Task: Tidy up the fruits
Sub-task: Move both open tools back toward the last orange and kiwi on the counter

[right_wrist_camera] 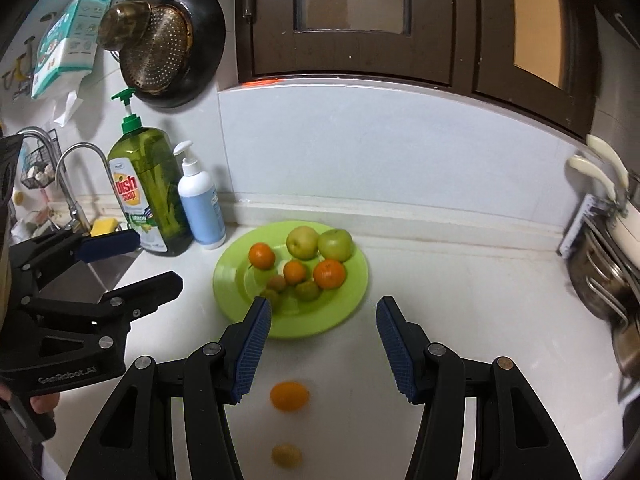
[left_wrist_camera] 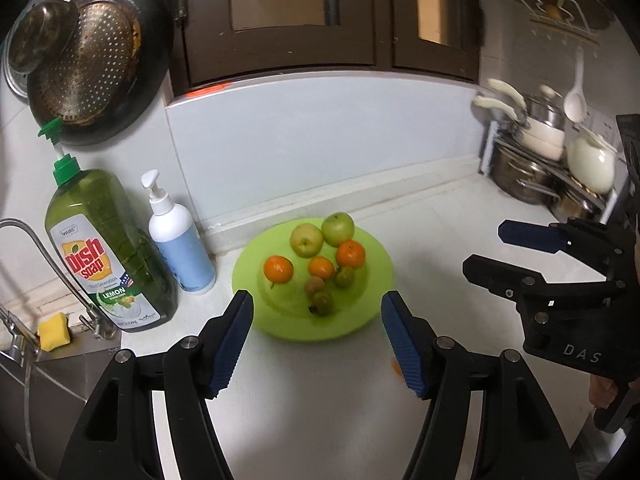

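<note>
**Ana:** White stone-look desk [right_wrist_camera: 460,300] first, then the round lime-green plastic plate [right_wrist_camera: 348,304] near the back wall. What lies on the plate?

**Ben:** Two pale green apples [right_wrist_camera: 302,242] at the back, touching. Three orange mandarins [right_wrist_camera: 329,274] in front of them, and a few small brownish-green fruits [right_wrist_camera: 307,290] nearest us. Two pieces are off the plate: a loose orange mandarin [right_wrist_camera: 289,396] on the desk between the right gripper's fingers, and a small yellow-brown fruit [right_wrist_camera: 286,455] nearer the camera, blurred.

**Ana:** And the grippers?

**Ben:** The left gripper [left_wrist_camera: 318,340] hangs over the plate's near rim, fingers wide apart, nothing between them. The right gripper [right_wrist_camera: 324,348] is the same, fingers spread and empty, above the loose mandarin.

**Ana:** How would that mandarin handle?

**Ben:** Light, I judge, with soft skin that gives, and round enough to roll. Take it across its widest part with a gentle squeeze; the ribbed blue pads [right_wrist_camera: 251,350] should hold it. The smallest fruit may slip out if pinched off-centre.

**Ana:** Any writing?

**Ben:** The tall green pump bottle [left_wrist_camera: 104,240] reads "Dish soap" and "LEMON". Beside it stands a white-and-blue pump bottle [left_wrist_camera: 180,236], with no label I can read. The gripper bodies carry "GenRobot.AI" and "DAS".
</note>
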Demonstrator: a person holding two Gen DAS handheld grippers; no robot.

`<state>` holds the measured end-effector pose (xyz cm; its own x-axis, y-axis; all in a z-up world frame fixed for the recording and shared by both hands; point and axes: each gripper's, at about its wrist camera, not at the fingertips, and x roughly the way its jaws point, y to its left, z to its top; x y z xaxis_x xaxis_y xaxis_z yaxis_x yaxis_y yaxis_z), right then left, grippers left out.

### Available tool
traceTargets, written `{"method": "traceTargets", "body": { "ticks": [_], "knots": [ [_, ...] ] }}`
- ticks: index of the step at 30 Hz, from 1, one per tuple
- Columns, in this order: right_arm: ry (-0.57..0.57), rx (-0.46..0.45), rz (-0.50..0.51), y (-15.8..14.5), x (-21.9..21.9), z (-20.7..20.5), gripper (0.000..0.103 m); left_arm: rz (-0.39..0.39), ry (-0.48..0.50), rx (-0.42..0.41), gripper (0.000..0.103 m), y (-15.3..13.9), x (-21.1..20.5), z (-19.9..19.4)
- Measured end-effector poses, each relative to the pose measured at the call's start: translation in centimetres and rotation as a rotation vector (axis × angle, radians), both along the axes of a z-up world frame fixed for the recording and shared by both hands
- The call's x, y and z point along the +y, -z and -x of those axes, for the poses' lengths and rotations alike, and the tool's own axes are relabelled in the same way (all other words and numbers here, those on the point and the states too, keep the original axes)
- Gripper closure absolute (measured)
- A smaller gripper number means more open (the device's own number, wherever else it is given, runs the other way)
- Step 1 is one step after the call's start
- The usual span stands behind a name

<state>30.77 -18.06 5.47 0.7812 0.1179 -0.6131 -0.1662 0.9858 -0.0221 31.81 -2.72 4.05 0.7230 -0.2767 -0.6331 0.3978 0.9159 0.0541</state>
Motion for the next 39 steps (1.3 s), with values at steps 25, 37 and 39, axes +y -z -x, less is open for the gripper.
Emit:
{"method": "traceTargets", "body": {
  "ticks": [25, 37, 39],
  "knots": [
    [0.152, 0.162, 0.003, 7.5, 0.8, 7.6, 0.047, -0.171, 0.356, 0.050, 0.034, 6.8, -1.6, 3.7],
    [0.145, 0.301, -0.046, 11.5, 0.7, 5.5, 0.048, -0.166, 0.514, 0.077, 0.034, 9.5, -3.4, 1.1],
    [0.142, 0.312, -0.053, 11.8, 0.7, 5.2, 0.048, -0.171, 0.535, 0.078, 0.035, 9.9, -4.1, 0.5]
  ]
}}
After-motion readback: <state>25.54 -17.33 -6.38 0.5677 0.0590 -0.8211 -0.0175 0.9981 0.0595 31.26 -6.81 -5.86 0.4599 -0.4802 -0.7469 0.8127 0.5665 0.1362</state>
